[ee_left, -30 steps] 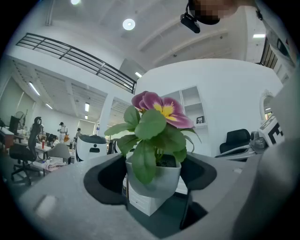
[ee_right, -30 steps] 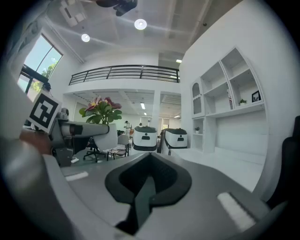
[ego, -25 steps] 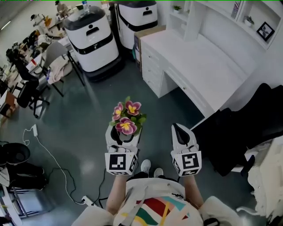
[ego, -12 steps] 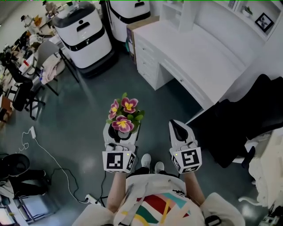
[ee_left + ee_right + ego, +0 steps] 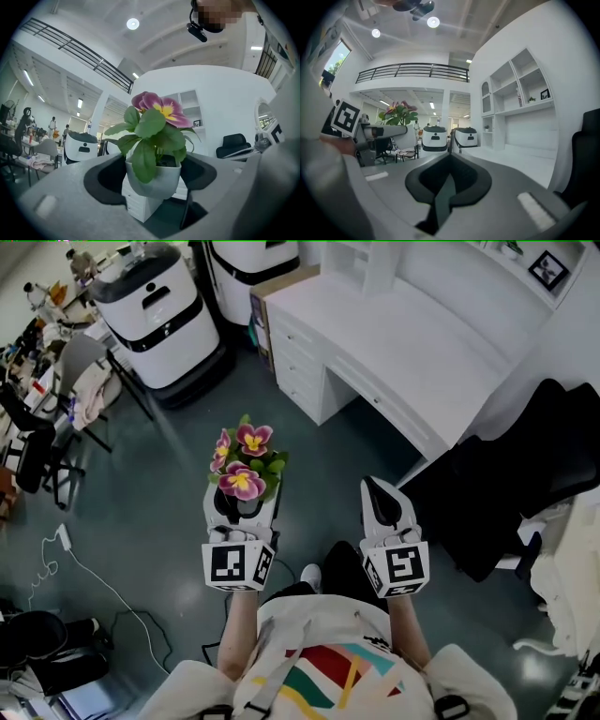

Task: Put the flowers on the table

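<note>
Two tools: left tool clamped on rounded smooth white pot, pink flowers; right tool jaws together, empty.

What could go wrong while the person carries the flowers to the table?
1. The left tool clamps only the pot, and the flowers rise high above it: it could tip or slip.
2. The pot hangs over the floor, apart from the table: a slip means a fall.
3. The black chair stands close by the table and may block the way.
</note>
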The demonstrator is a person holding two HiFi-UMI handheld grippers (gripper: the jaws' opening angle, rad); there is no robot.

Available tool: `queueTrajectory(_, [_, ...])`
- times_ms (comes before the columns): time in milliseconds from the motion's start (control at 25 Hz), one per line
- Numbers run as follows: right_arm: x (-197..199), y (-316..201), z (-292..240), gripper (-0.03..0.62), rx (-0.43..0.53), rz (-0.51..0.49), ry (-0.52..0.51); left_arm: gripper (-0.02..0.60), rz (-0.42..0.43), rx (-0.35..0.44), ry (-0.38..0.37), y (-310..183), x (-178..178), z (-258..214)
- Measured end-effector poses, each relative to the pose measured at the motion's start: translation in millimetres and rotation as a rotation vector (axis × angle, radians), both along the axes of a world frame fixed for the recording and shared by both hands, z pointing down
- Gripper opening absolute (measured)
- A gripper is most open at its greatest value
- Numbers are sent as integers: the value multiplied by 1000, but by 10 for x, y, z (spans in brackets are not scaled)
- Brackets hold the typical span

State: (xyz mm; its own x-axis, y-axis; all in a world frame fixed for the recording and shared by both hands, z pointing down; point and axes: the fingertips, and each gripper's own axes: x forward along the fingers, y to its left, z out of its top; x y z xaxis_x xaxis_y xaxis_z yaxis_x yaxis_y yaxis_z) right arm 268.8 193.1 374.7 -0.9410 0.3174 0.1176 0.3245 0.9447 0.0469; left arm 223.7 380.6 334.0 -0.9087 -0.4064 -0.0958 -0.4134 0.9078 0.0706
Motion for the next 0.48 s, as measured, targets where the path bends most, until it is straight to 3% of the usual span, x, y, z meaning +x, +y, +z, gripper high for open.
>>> queueTrajectory(280, [-151,-97,-64,2,-30,22,-16,344,27,-24,-24,-96,-172,-127])
queueTrajectory(480, [-791,-57,69,2,-53,-29,-1,344,25,-46,7,-219,-659,42])
